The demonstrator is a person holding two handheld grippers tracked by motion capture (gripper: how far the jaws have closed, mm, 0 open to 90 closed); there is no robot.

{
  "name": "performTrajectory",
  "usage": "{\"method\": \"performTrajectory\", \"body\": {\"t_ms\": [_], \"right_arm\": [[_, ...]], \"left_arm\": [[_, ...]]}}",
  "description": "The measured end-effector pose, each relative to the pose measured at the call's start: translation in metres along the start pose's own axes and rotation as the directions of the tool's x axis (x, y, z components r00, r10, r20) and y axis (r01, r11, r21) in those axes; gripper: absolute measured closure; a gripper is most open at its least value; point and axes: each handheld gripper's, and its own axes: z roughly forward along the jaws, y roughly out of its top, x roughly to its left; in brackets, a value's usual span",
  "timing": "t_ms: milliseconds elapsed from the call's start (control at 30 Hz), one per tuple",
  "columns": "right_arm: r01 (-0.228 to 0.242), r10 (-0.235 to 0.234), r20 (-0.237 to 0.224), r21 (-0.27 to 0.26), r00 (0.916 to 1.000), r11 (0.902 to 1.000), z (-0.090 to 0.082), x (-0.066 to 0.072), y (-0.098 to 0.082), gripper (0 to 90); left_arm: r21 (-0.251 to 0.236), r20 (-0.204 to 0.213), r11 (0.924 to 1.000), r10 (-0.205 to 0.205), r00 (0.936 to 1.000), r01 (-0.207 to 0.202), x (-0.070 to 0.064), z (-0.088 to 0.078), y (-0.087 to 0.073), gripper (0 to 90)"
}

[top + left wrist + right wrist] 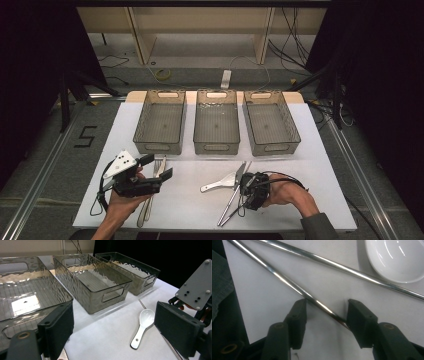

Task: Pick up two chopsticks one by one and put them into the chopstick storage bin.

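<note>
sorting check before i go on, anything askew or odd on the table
Nothing is spilled or damaged. The two metal chopsticks lie splayed in a V rather than side by side, one of them running between the right gripper jaws. The three bins stand straight in a row.

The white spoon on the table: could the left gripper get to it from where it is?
Probably yes. The white spoon lies on bare table ahead of the open left gripper, with nothing between them; the right gripper works just beside it.
</note>
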Motion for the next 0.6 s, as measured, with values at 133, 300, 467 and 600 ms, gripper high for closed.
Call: {"method": "performTrajectory", "body": {"t_ms": [133,300,467,600], "right_arm": [[-0.004,0.004,-0.006,0.008,1.0000,1.0000,-0.0014,0.0017,-0.0001,57.7],[-0.002,0.002,-0.010,0.001,0.9999,1.0000,-0.0022,0.0026,-0.0018,64.2],[0.014,-0.013,-0.009,0.012,0.9999,0.9998,-0.0029,0.0040,-0.0027,68.9],[0.022,-0.022,-0.006,0.012,0.9997,0.9997,-0.0028,0.0047,-0.0029,70.7]], "left_arm": [[0.001,0.000,1.0000,0.000,1.0000,0.000,0.0000,0.0002,0.0001,15.5],[0.002,-0.002,1.0000,0.000,1.0000,0.000,-0.0003,0.0016,0.0003,15.5],[0.004,-0.005,1.0000,0.000,1.0000,0.000,-0.0002,0.0004,0.0003,15.5],[0.006,-0.003,1.0000,0.001,1.0000,-0.001,0.0001,0.0008,0.0002,15.6]]}}
